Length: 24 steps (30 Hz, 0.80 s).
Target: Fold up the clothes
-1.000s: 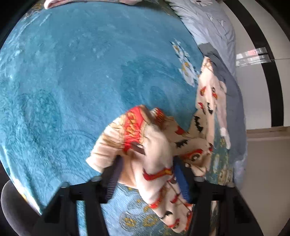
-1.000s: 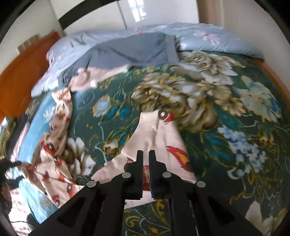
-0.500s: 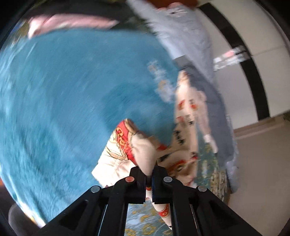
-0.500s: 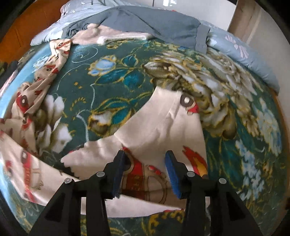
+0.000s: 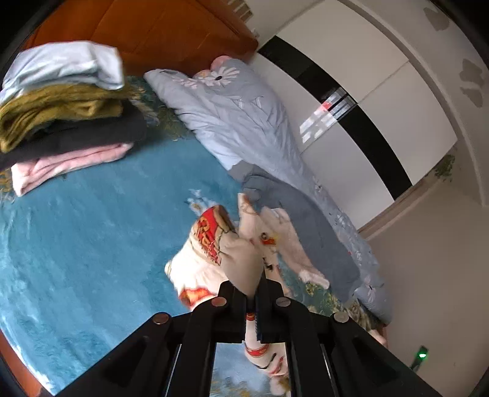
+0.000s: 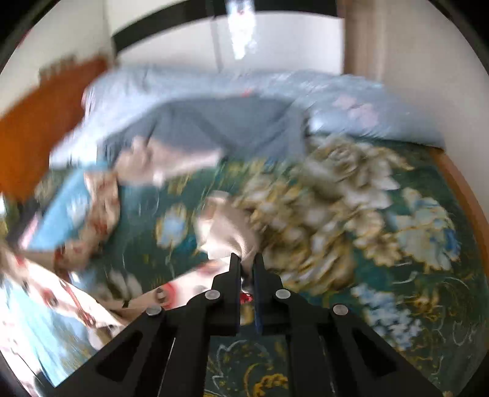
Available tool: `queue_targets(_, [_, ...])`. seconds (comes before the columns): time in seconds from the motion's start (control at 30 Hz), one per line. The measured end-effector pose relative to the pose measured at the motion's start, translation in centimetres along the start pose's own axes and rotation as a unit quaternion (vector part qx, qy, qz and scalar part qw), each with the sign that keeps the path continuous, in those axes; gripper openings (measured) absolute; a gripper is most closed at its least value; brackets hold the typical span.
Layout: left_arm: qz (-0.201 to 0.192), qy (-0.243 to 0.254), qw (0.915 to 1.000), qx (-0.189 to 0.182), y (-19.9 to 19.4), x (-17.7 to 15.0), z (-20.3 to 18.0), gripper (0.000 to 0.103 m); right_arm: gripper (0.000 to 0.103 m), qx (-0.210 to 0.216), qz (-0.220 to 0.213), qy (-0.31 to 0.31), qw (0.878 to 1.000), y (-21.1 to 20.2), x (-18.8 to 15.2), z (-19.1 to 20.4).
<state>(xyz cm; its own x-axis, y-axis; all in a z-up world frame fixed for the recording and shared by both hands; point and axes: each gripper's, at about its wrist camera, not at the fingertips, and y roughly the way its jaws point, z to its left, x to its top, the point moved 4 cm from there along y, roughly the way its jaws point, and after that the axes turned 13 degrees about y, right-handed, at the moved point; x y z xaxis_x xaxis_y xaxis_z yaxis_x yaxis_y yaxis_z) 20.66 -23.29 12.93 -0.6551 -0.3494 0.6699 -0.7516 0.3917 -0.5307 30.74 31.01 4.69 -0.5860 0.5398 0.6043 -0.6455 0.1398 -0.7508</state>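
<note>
- Both grippers clamped on one cream printed garment (image 5: 214, 244), lifted partly off the bed (image 5: 76, 244); judged to be mid-lift, readying a spread or a fold.
- Left gripper (image 5: 251, 293): fingers closed tight on a bunched fold of the cloth, fabric bulging up between the pads.
- Right gripper (image 6: 247, 274): fingers nearly together, pinching a cream edge of the same garment (image 6: 226, 235); a red scrap of print visible in the gap.
- For a clean step, judged: keep both pinches firm, draw the two held points apart until the cloth between hangs taut, then lower flat onto open bed; avoid dragging across the grey garment (image 5: 299, 220) lying near.
- Bunched grip on the left holds several layers, likely; risk of a lopsided fold if not shaken out. Cannot tell which part of the garment each gripper holds.
- Right view heavily blurred; fine detail there not readable.
- Garment look: cream or off-white, thin and limp, printed with red-and-gold motifs and small dark figures; red band near one edge. Crumpled, twisted, a long portion trailing down below the left gripper and another stretching across the floral bedspread (image 6: 351, 213).
- Location: over the middle of the bed, between the teal blanket area and the green floral area, partly airborne, partly resting on the cover.
- Stack of folded clothes (image 5: 67, 116) at the headboard (image 5: 152, 27) end: pale blue on top, then olive, black, pink at the bottom. Well apart from the held piece.
- Pale blue quilt (image 5: 238, 116) heaped along the far edge of the bed.
</note>
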Motion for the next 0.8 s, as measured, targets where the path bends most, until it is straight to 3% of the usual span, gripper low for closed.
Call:
queue_targets(0.1, [0.022, -0.046, 0.9987, -0.01, 0.6, -3.2, 4.2, 0.004, 0.006, -0.007, -0.013, 0.055, 0.998, -1.8, 0.2, -3.9])
queue_targets(0.3, [0.088, -0.106, 0.9902, -0.026, 2.7, -11.4, 8.5, 0.004, 0.006, -0.027, 0.033, 0.135, 0.99, -0.5, -4.3, -9.9])
queue_targets(0.47, [0.092, -0.153, 0.9837, -0.025, 2.5, -13.9, 10.4, 0.006, 0.006, -0.038, 0.073, 0.185, 0.979, 1.2, -8.3, -13.0])
queue_targets(0.53, [0.096, -0.151, 0.9837, -0.022, 2.4, -14.2, 10.3, 0.01, 0.006, -0.042, 0.087, 0.203, 0.975, 1.8, -9.7, -14.1])
queue_targets(0.57, [0.097, -0.15, 0.9837, -0.019, 2.4, -14.3, 10.3, 0.018, 0.006, -0.041, 0.087, 0.205, 0.974, 1.8, -9.7, -14.2])
queue_targets(0.6, [0.097, -0.152, 0.9835, -0.016, 2.3, -14.4, 10.3, 0.035, 0.006, -0.04, 0.087, 0.208, 0.973, 1.9, -9.7, -14.2])
queue_targets(0.67, [0.09, -0.165, 0.9819, -0.022, 2.0, -14.6, 10.5, 0.048, 0.007, -0.038, 0.088, 0.213, 0.972, 1.9, -9.8, -14.3])
queue_targets(0.8, [0.086, -0.183, 0.9793, -0.011, 2.1, -14.5, 11.3, 0.05, 0.007, -0.035, 0.088, 0.224, 0.97, 2.1, -10.0, -14.4])
